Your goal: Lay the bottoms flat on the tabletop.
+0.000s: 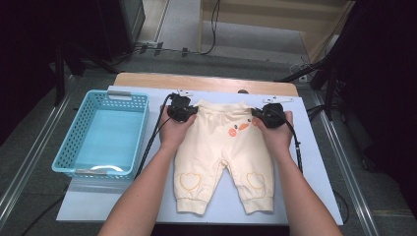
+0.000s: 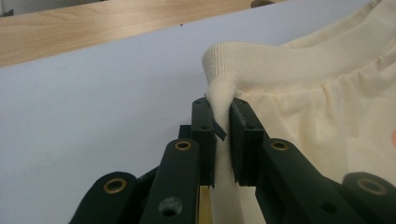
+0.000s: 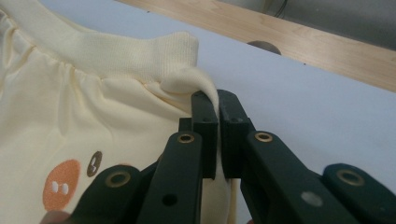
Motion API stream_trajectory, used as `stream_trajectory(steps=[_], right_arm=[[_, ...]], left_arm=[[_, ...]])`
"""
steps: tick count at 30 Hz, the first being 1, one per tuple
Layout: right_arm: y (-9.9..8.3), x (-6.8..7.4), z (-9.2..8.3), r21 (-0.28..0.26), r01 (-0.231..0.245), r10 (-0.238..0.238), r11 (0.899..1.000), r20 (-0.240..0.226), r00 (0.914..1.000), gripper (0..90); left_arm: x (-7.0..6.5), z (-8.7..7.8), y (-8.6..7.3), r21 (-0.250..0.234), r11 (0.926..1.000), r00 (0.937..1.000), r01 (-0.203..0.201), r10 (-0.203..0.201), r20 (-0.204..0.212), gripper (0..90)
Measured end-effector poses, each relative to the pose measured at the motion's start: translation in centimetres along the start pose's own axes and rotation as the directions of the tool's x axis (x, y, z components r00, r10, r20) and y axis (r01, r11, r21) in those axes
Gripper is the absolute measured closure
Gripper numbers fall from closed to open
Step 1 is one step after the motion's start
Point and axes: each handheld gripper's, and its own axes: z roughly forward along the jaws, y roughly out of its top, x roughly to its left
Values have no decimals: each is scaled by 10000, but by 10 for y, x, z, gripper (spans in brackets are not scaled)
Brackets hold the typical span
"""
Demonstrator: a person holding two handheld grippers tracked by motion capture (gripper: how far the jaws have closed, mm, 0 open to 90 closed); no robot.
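A pair of small cream trousers (image 1: 223, 155) lies flat on the pale blue desk (image 1: 314, 162), waistband toward the far edge and the two cuffed legs pointing back at the person. They look like soft, light knit cotton, the sort of thing that sags and folds the instant it leaves the surface, so two holds kept well apart make sense. That is how they are taken: the left gripper (image 1: 181, 111) has its jaws clamped on a pinch of fabric at the left end of the ribbed waistband (image 2: 299, 58), and the right gripper (image 1: 268, 117) is closed the same way on the right end, just under the rib. Both pinches are narrow, and from the gripper views I would guess they catch both layers, though I cannot be sure. The rib is the thickest, least stretchy part, so it should slip less than the thin leg cloth. An empty turquoise basket (image 1: 81, 129) stands on the desk just to the left, well clear of the trousers.
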Motion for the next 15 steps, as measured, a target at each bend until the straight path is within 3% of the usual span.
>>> stream_trajectory(steps=[2, 3, 5, 8, 11, 15], right_arm=[[0, 0, 3, 65, 29, -29, 10000, 40, 10000, 836], [0, 0, 3, 36, 15, -15, 10000, -15, 10000, 769], [-1, -1, 2, 17, -262, 262, 9997, -243, 9994, 521], [-4, -1, -2, 80, -212, 215, 9997, -300, 9993, 339], [-11, -3, -9, -29, -174, 174, 9998, -268, 9995, 285], [-20, -11, -19, -180, -466, 459, 9988, -409, 9981, 139]], left_arm=[[-1, -1, 1, -83, 10000, 9999, 38, -39, -110, 748], [-2, -3, 2, -162, 9997, 9998, 171, -171, -45, 678], [-5, -7, 2, -192, 9997, 9998, 119, -116, 131, 543], [-9, -13, -1, -387, 9992, 9995, 8, 5, 325, 467], [-13, -19, -6, -473, 9989, 9968, 52, -14, 795, 433], [-22, -24, -16, -544, 9985, 9893, 84, -3, 1459, 336]])
